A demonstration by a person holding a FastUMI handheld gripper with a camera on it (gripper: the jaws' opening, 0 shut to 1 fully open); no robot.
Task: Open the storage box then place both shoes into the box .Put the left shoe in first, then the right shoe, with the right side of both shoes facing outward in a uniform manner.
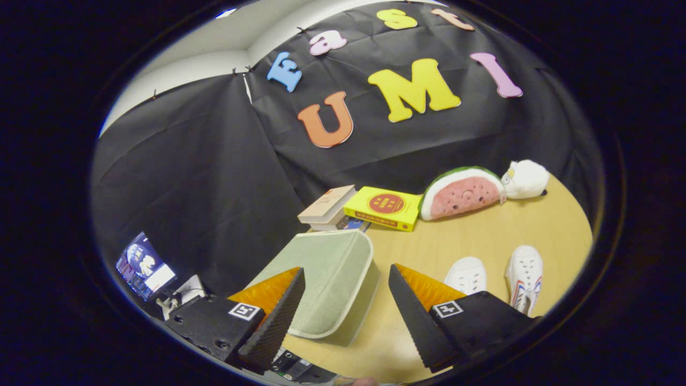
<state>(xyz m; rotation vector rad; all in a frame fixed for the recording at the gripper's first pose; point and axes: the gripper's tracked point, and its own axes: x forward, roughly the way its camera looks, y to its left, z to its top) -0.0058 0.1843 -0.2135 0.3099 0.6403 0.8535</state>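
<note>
Even, moderately bright overhead light. Counter (482, 236) evenly lit, with no harsh glare. Soft short shadows under the storage box (327, 279) and books (329, 206). Strong fisheye bending: straight lines curve toward the rim, and things at lower left and lower right are squeezed. Centre sharp; claw (343, 316), fingers spread wide, slightly soft. Bright white wall strip at upper left.

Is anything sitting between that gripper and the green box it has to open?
Nothing visible. The open gripper hovers right at the closed storage box, its near corner between the fingers. The two shoes sit off beside, on the table.
</note>
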